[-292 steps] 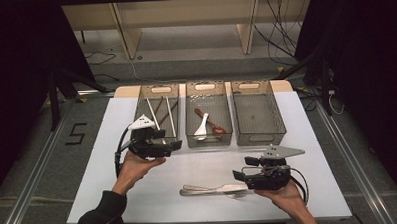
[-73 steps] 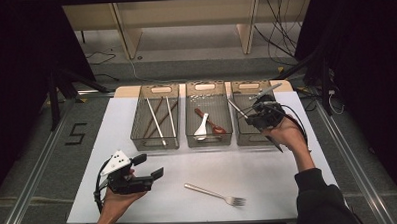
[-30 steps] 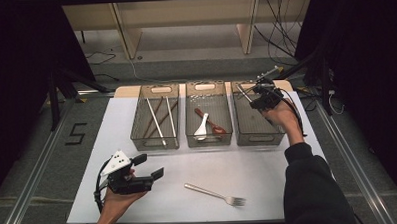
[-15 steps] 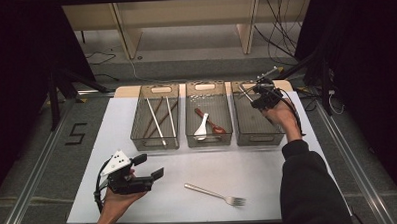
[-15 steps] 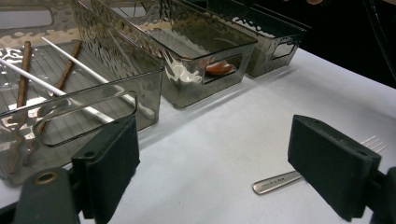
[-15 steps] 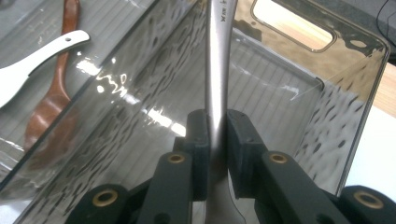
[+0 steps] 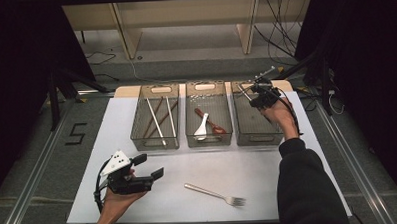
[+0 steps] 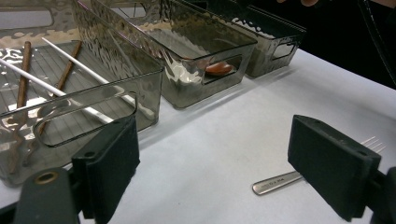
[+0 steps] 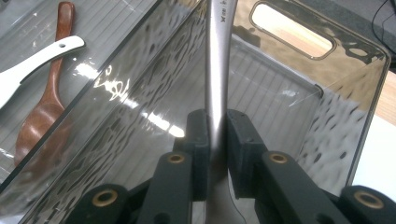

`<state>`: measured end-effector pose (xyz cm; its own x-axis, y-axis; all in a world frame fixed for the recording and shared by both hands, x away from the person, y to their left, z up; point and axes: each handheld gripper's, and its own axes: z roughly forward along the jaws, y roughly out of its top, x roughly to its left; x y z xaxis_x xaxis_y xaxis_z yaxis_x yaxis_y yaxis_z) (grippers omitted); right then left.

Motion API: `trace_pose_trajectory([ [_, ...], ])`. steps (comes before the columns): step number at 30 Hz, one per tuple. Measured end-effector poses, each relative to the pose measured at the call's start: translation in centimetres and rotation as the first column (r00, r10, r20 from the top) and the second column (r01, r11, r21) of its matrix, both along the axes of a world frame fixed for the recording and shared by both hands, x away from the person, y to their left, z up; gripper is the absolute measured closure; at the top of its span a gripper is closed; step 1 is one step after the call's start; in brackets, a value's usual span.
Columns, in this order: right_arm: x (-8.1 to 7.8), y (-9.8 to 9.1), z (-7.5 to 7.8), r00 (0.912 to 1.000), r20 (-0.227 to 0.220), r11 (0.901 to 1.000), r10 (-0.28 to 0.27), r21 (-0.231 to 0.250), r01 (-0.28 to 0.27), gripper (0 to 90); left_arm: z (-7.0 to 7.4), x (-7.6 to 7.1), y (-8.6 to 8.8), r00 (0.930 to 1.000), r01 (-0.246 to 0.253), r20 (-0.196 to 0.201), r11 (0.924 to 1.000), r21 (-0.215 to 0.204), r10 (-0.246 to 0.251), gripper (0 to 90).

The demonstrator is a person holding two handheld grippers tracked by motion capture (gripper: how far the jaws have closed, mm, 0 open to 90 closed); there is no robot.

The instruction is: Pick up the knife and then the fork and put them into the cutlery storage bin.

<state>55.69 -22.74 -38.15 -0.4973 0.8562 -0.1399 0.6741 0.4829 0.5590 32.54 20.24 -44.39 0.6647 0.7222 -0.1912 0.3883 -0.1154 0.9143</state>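
right gripper (image 9: 215,140) jaws clamped on a metal utensil handle (image 9: 217,60), held over the right-hand bin (image 7: 255,135) near the surface's far right corner. stiff, light, polished steel, likely slippery; the grip sits mid-handle, which seems sound. stamped writing on the handle, too cropped to read. left gripper (image 8: 224,168) jaws wide apart, empty, near the front left corner. fork (image 7: 217,194) lies by the front edge; its handle stamp is unreadable.

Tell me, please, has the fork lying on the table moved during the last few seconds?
No. The fork lies in the same spot on the white table, just before the middle bin.
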Motion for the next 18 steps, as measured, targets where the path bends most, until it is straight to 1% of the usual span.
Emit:
trace_pose_trajectory([
  [8, 0.21, -0.06, -0.02, 1.0000, 0.007, 0.9999, -0.006, -0.010, 0.006, 80.1, 0.02, 0.00, 0.01, 1.0000, 0.004, 0.000, 1.0000, 0.003, -0.004, 16.1],
  [9, 0.24, -0.10, -0.10, 0.9999, 0.007, 0.9999, -0.008, -0.014, 0.008, 80.1, 0.01, -0.01, -0.02, 1.0000, 0.001, 0.000, 1.0000, -0.002, -0.001, 16.1],
  [12, 0.35, -0.12, -0.35, 0.9999, -0.003, 0.9994, -0.016, -0.031, 0.016, 80.0, 0.02, -0.01, -0.01, 1.0000, 0.001, 0.000, 1.0000, -0.002, -0.001, 16.0],
  [16, 0.49, -0.23, -0.56, 0.9997, -0.006, 0.9993, -0.025, -0.029, 0.025, 80.3, 0.01, 0.00, -0.02, 1.0000, 0.002, -0.001, 1.0000, -0.001, -0.002, 16.0],
  [18, 0.57, -0.16, -0.73, 0.9995, -0.013, 0.9986, -0.029, -0.044, 0.028, 80.6, 0.01, 0.00, -0.02, 1.0000, 0.002, -0.002, 1.0000, -0.002, -0.002, 16.0],
])
